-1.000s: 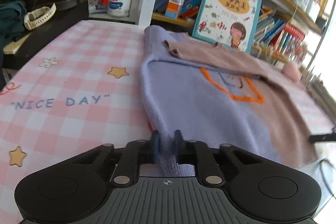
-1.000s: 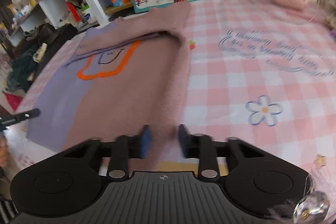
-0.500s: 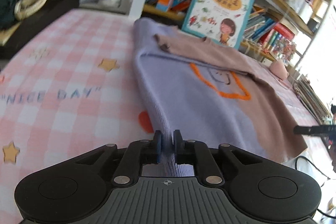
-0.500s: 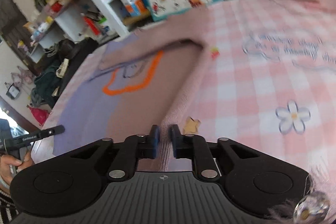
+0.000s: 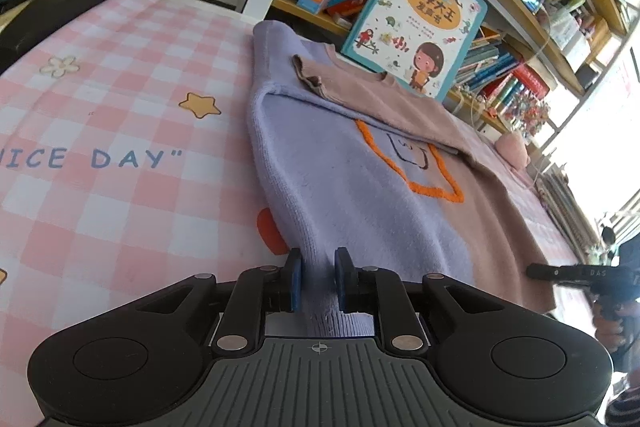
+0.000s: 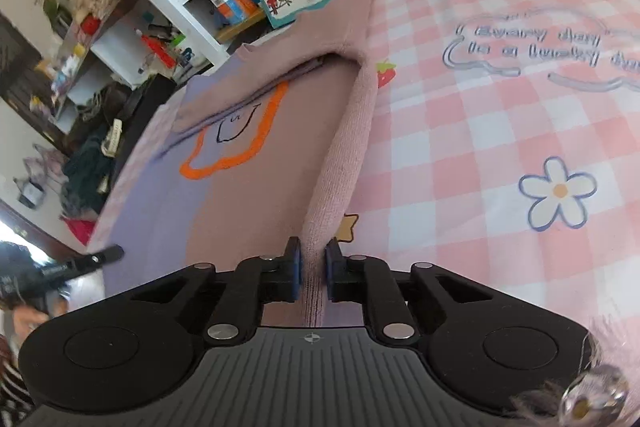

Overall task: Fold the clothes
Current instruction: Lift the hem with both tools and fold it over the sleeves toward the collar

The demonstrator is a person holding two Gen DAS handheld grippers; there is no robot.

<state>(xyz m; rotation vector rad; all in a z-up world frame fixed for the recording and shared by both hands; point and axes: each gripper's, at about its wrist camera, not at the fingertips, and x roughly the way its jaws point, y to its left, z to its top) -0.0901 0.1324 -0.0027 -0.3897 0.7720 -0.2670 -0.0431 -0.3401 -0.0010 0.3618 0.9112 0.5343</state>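
Two tools (image 5: 318,277) (image 6: 311,274) clamped on sweater (image 5: 360,195) hem, picture book (image 5: 416,23) upright behind.

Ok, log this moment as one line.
stage: hem pinched | left tool: shut on sweater, purple corner | right tool: shut on sweater, mauve corner | sleeves: folded in | surface: checked cloth

You have the lilac-and-mauve knitted sweater (image 5: 360,187) flat on the pink checked cloth (image 5: 120,107), the illustrated children's book (image 5: 416,23) propped behind it.
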